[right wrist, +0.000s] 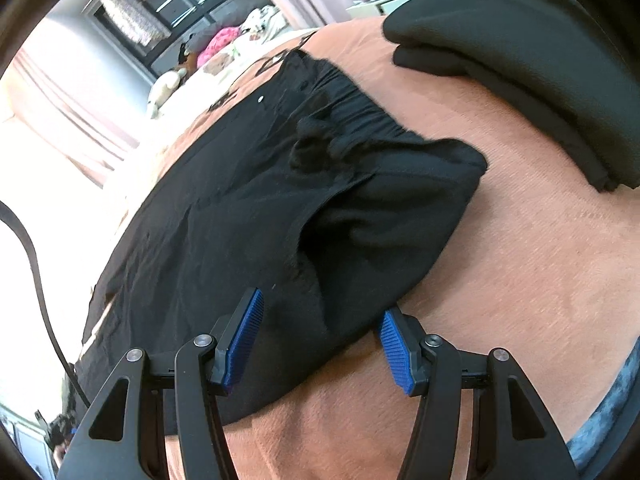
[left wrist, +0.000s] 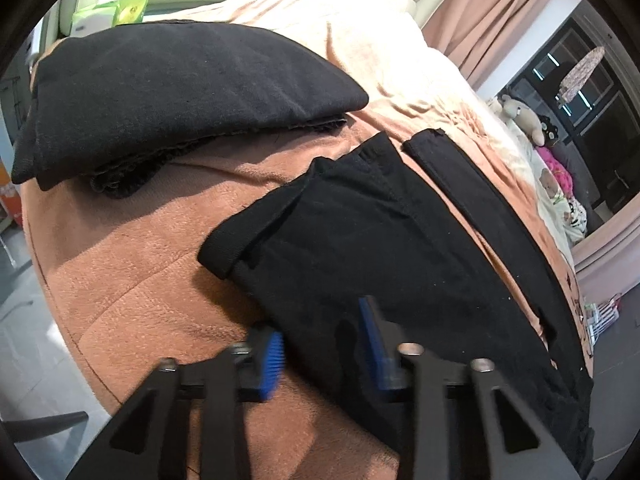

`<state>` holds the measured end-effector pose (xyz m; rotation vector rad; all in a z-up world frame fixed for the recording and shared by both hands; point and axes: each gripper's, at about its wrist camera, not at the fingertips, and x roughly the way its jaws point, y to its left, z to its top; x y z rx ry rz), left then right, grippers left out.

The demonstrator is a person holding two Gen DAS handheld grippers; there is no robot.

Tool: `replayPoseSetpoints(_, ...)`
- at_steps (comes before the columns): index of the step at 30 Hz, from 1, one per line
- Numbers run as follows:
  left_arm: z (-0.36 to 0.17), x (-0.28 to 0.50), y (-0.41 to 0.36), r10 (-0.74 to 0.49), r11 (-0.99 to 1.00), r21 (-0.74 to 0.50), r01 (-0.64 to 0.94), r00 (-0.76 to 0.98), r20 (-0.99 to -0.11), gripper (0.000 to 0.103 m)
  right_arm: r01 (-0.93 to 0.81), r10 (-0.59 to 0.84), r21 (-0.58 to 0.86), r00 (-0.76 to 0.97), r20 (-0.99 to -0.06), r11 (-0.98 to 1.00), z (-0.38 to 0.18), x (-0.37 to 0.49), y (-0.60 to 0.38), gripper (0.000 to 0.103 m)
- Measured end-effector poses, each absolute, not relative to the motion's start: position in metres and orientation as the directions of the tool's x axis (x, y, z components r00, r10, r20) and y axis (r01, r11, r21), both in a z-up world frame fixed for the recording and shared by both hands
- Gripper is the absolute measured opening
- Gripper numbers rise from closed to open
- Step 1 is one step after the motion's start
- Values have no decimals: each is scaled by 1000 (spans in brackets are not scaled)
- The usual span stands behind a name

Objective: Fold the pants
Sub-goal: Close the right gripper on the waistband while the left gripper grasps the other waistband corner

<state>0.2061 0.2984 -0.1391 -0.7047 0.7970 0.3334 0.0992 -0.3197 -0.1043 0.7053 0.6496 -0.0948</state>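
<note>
Black pants (left wrist: pixel 380 240) lie flat on an orange blanket (left wrist: pixel 140 280). In the left wrist view their leg ends point away from me. My left gripper (left wrist: pixel 320 354) straddles the near edge of one leg: one blue pad rests on the blanket and the other on the cloth, still apart. In the right wrist view the pants (right wrist: pixel 240 208) show their gathered waistband and a drawstring knot (right wrist: pixel 316 148). My right gripper (right wrist: pixel 320 344) stands open around the near corner of the waist, its pads clear of the cloth.
A stack of folded black garments (left wrist: pixel 180 92) (right wrist: pixel 540 60) sits further back on the blanket. Soft toys (left wrist: pixel 520 116) and a pink curtain (left wrist: pixel 500 20) are beyond the bed. Grey floor (left wrist: pixel 24 340) lies past the blanket's edge. A black strap (right wrist: pixel 36 272) hangs at the left.
</note>
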Motion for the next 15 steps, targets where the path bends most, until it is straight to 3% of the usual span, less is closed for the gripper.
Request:
replayPoseSetpoints(5,-124,204,304,35,715,-448,-536,668,-744,6,319,121,591,803,-584,741,-106,105,-332,55)
replayPoseSetpoints(6,-121,204,304,35,714,-450,-536,670,-742,5,318,123,605,810,-574,730,-105,104,-334,51)
replayPoseSetpoints(8,-114,207,303,37,717,-447,-534,670,-741,3,304,127,629,828,-545,715,-101,102,-338,32)
replayPoseSetpoints(10,-108,211,302,44,725,-437,-533,668,-742,2,298,120,622,834,-539,724,-95,99,-341,2)
replayPoseSetpoints(15,-77,218,294,51,745,-434,-507,692,-720,2,250,138,663,870,-474,705,-75,89,-353,0)
